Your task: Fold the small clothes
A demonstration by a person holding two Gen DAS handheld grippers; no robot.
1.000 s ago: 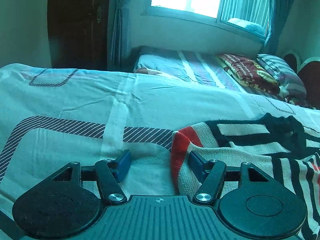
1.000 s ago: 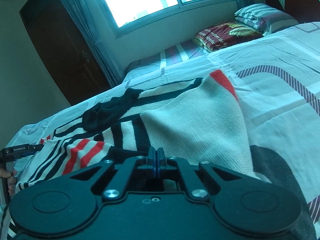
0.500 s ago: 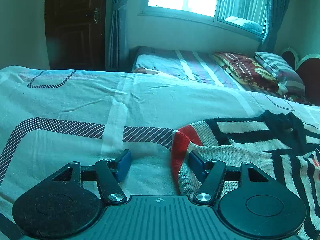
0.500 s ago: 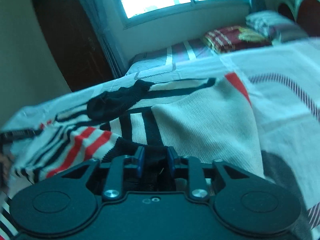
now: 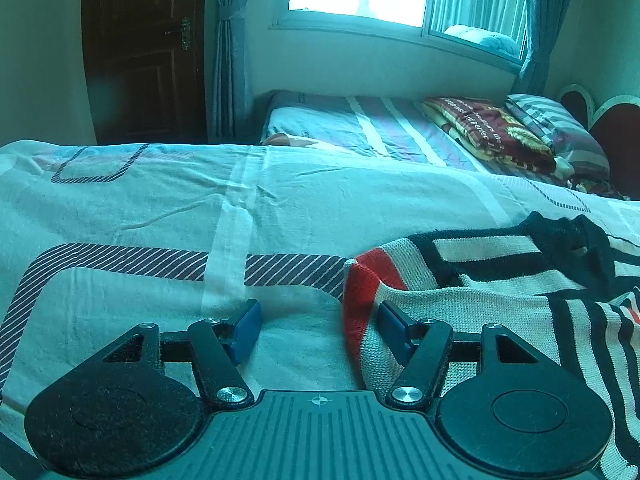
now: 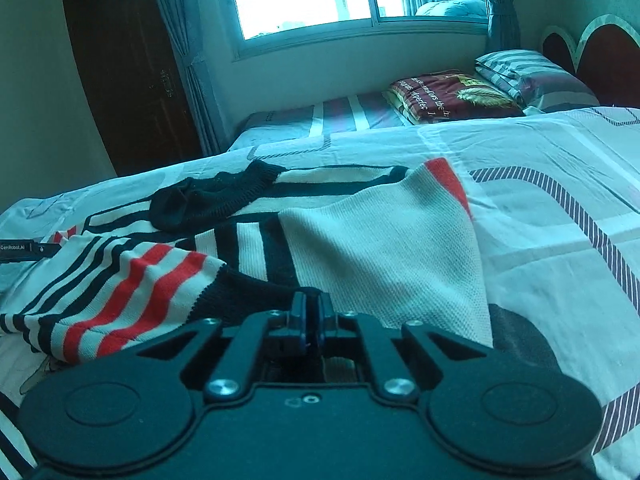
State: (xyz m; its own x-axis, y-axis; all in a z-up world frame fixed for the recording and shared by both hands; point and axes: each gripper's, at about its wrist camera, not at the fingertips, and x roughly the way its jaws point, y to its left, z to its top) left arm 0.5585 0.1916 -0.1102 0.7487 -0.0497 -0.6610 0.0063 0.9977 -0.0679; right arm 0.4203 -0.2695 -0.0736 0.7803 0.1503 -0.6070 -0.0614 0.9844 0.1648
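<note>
Striped knit sweater (image 6: 360, 240) lies partly folded on the bed (image 5: 160, 208), sleeve draped across the body. Right gripper (image 6: 312, 316) is clenched on the dark cuff; left gripper (image 5: 316, 324) is released, straddling the red-edged hem. Best to pinch that hem firmly, then lift both evenly so layers don't slide.
</note>
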